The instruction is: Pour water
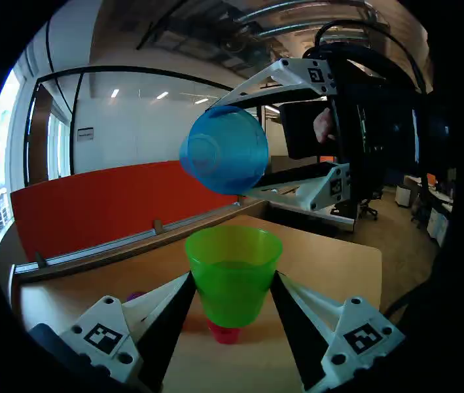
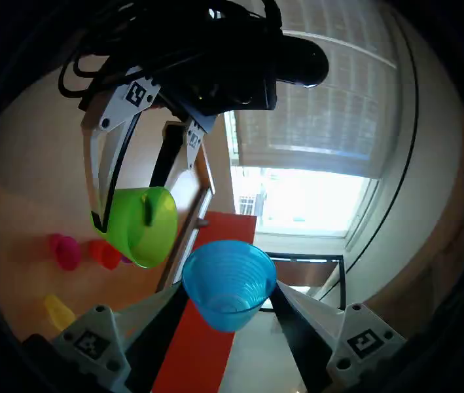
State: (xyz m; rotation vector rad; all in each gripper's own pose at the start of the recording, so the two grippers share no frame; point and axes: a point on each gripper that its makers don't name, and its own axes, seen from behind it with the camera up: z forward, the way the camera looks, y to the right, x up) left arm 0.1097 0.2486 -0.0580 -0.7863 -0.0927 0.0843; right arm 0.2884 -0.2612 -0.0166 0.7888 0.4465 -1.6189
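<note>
Pinching the blue cup (image 2: 228, 281) between both fingers, the right gripper (image 2: 230, 293) is holding it rolled onto its side, fingers stacked one over the other, so the cup's long axis is running close to level. It is hanging just above the green cup (image 1: 233, 275), which the left gripper (image 1: 233, 283) is clamping upright over the table (image 1: 343, 262). The pour, as I judge it, is depending on the blue rim staying over the green opening.
</note>
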